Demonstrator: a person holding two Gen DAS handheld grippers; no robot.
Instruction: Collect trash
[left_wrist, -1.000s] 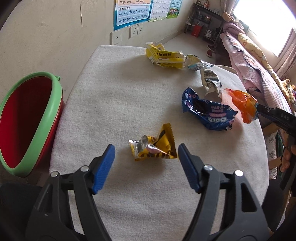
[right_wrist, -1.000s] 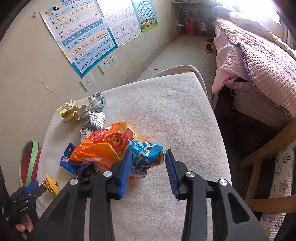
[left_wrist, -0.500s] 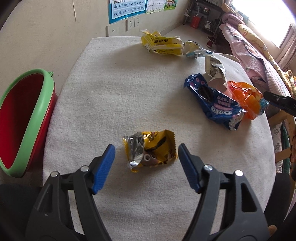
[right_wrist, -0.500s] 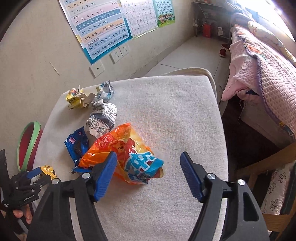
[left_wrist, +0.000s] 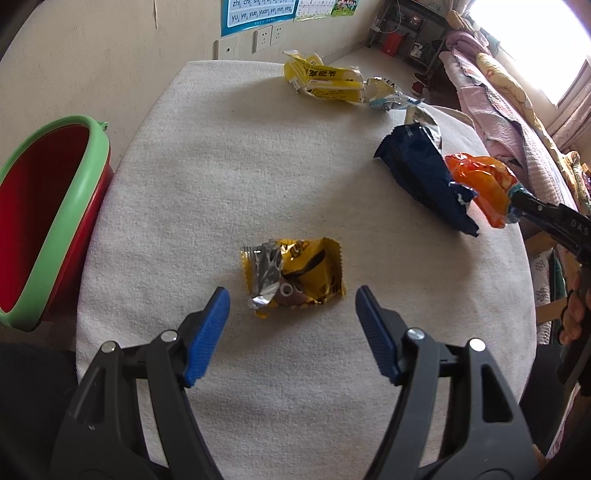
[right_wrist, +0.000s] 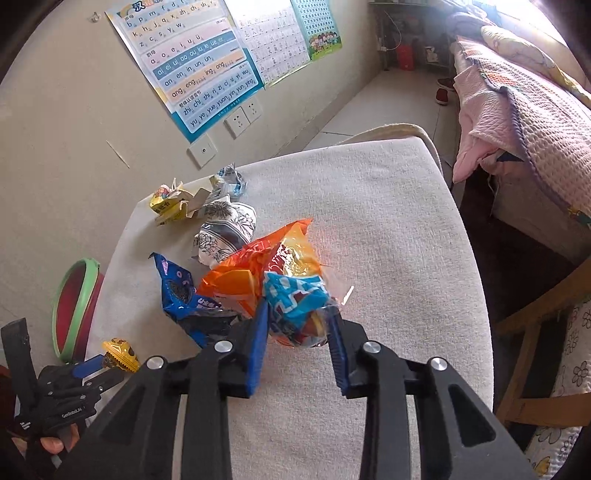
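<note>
A crumpled gold wrapper (left_wrist: 295, 273) lies on the cloth-covered table (left_wrist: 184, 177), just ahead of my left gripper (left_wrist: 291, 325), which is open and straddles its near edge without touching it. In the right wrist view my right gripper (right_wrist: 297, 332) has its jaws closing on an orange and blue snack bag (right_wrist: 273, 273), and the pads press its near end. The left wrist view shows that orange bag (left_wrist: 480, 184) pinched at the table's right edge. A blue cookie wrapper (right_wrist: 177, 291) leans against the bag. The red bin with a green rim (left_wrist: 55, 221) stands off the table's left side.
A yellow wrapper (left_wrist: 325, 81) and a silver-blue one (left_wrist: 384, 96) lie at the far edge, and a white patterned packet (right_wrist: 225, 232) lies behind the orange bag. A bed (right_wrist: 535, 122) and a wooden chair (right_wrist: 535, 332) stand to the right.
My right gripper opened wide around the orange bag, then closed on its near end. The blue wrapper has tipped up beside it. The gold wrapper sits a little nearer my left fingers.
</note>
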